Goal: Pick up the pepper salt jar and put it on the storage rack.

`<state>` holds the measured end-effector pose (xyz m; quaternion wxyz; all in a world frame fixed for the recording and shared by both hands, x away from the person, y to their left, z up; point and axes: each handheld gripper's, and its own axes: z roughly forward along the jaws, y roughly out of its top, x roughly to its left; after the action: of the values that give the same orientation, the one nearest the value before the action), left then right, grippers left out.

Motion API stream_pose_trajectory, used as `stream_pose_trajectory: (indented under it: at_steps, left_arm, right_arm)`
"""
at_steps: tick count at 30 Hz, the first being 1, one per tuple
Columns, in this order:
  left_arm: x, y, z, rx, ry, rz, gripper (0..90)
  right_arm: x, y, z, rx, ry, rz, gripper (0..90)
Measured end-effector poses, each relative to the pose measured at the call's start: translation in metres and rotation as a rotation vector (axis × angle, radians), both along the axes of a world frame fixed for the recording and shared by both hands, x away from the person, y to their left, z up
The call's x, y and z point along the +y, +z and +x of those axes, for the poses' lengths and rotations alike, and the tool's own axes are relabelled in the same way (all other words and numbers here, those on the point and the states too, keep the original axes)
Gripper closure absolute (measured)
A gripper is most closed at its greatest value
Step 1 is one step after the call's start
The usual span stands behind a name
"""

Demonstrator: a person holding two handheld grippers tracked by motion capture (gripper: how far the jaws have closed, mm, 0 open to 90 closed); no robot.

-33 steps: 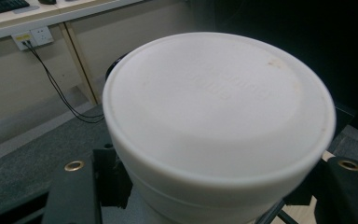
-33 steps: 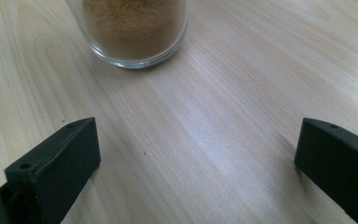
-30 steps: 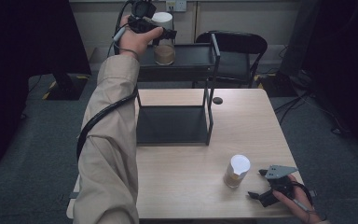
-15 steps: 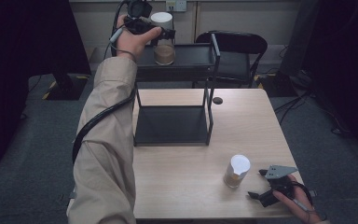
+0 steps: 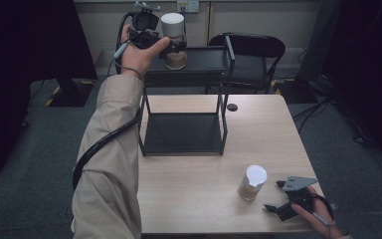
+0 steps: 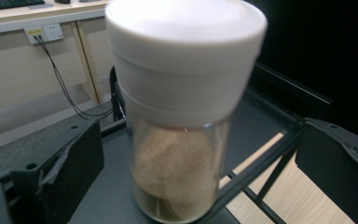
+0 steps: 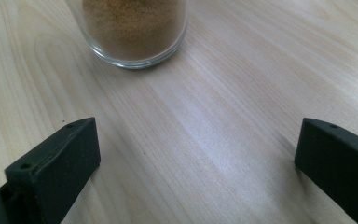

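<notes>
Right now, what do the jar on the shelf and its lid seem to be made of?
Jar: probably clear glass, glossy; the tan powder shows through its wall. Lid: likely white plastic, matte and opaque. Shelf: seemingly black painted metal, with thin square legs.

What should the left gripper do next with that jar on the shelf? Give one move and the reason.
Probably draw the left gripper straight back from the jar. Its jaws have just been opening and stand clear on both sides, and the jar stands upright on the shelf's top, so it looks placed.

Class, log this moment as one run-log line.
left gripper: jaws just opened, astride jar on shelf top | right gripper: open, idle near second jar
</notes>
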<state>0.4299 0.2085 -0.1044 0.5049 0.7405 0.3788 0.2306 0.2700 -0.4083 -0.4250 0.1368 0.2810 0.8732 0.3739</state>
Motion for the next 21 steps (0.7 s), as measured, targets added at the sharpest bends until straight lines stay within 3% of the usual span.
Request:
stream_pose_trajectory:
  at_steps: [21]
  left_arm:
    - [0.002, -0.045, -0.019, 0.001, -0.065, -0.035, 0.5]
  right_arm:
    - [0.000, 0.000, 0.000, 0.000, 0.000, 0.000, 0.0]
